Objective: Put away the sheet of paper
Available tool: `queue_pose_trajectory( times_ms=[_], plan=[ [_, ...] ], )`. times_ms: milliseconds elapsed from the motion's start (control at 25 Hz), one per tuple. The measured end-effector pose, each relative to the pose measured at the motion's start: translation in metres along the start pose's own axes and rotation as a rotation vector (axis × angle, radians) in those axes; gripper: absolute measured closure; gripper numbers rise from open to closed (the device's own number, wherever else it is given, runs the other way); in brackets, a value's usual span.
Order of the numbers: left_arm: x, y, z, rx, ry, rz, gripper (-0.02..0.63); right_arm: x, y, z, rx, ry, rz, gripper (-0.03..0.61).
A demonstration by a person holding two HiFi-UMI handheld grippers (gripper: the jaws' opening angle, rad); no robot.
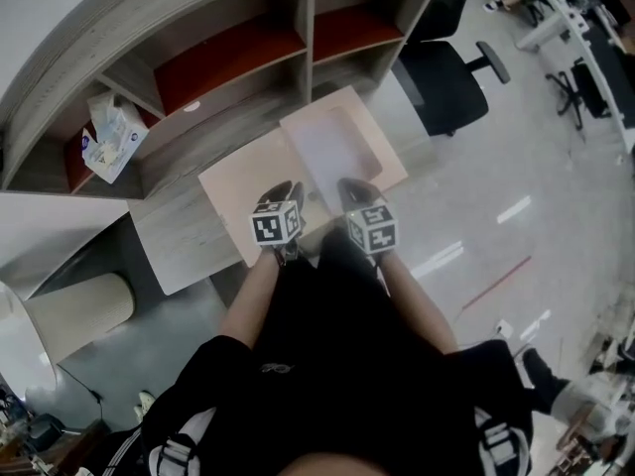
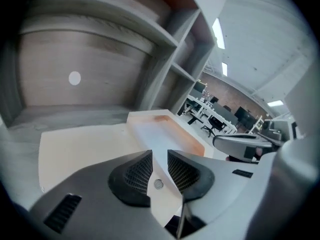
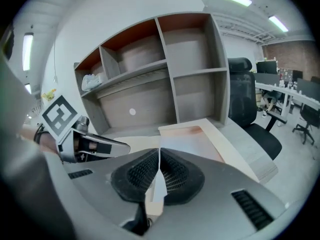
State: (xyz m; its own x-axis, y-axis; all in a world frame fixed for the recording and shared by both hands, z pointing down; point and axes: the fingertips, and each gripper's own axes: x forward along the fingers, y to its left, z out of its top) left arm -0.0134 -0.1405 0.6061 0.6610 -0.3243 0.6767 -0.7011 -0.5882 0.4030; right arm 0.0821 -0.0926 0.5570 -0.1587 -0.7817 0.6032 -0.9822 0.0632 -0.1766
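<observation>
Right tool [image 3: 159,171] has its pads pressed together on the near edge of the sheet of paper [image 1: 332,152], and a thin white strip shows between them. Left tool [image 2: 159,166] sits just beside it with its jaws a narrow gap apart, and nothing is clearly pinched there. The sheet lies in a shallow pale tray [image 1: 389,159] at the right end of a beige mat [image 1: 238,181], on the grey bench [image 1: 179,236] in front of an open shelf unit [image 1: 233,58]. Off to the right stands a black office chair [image 1: 446,77].
</observation>
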Motion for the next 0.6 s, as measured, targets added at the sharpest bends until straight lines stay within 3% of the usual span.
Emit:
queue_pose_trajectory(
  times_ms=[120, 200, 400, 600],
  plan=[
    [-0.022, -0.015, 0.021, 0.135, -0.095, -0.008, 0.482, -0.010, 0.003, 0.010, -0.030, -0.077, -0.076, 0.554],
    [-0.036, -0.026, 0.028, 0.178, -0.147, -0.034, 0.489, -0.018, 0.007, 0.012, -0.024, -0.119, -0.117, 0.554],
    [-0.059, -0.054, 0.017, 0.309, -0.210, -0.049, 0.529, -0.056, 0.022, 0.023, 0.004, -0.196, -0.150, 0.555],
    [-0.081, -0.076, 0.025, 0.349, -0.312, -0.080, 0.566, -0.086, 0.023, 0.040, -0.028, -0.266, -0.146, 0.560]
  ],
)
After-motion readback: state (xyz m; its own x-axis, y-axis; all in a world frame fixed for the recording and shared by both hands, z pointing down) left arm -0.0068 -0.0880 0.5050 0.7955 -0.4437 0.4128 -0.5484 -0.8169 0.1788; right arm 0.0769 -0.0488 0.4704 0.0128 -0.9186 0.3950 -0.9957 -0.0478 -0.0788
